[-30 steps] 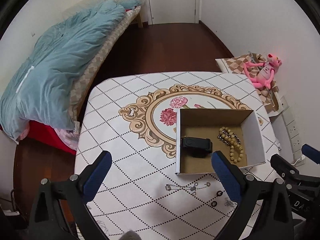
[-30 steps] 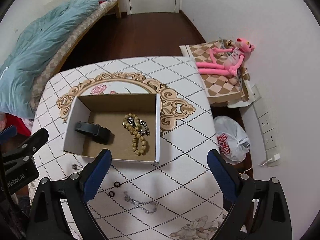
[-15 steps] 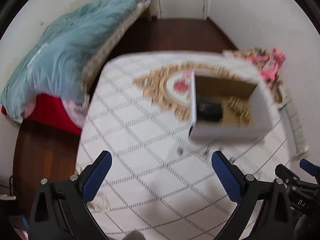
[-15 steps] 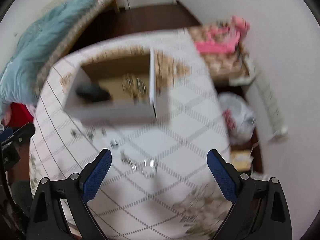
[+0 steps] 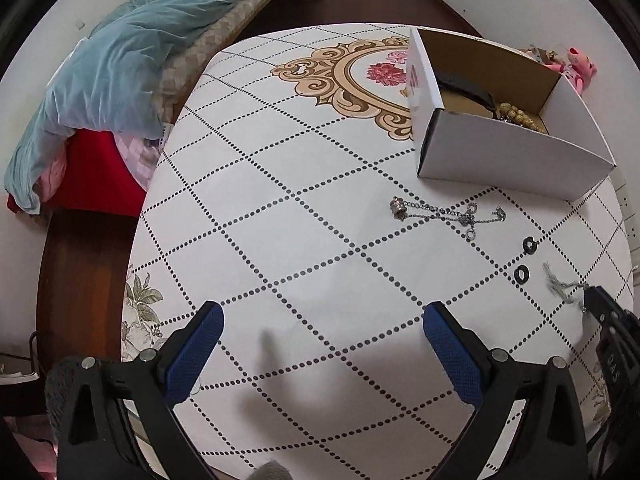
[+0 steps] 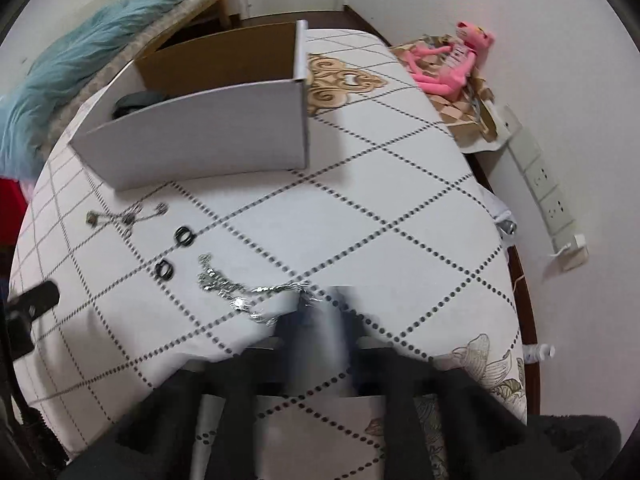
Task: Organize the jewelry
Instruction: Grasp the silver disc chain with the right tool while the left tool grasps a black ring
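A white cardboard box stands on the patterned table and holds a black band and a beaded bracelet. A silver necklace, two black rings and a silver chain lie in front of the box. My left gripper is open and empty, low over the near table. My right gripper is blurred, its fingers together at the chain's end; its tip shows in the left wrist view beside the chain.
A bed with a blue quilt lies left of the table. A pink plush toy sits on a checked surface at the right, by a wall power strip. The table edge drops off at the right.
Both grippers have dropped low and close to the table. My right gripper's fingers have closed from wide open onto the end of the silver chain. The left stays open.
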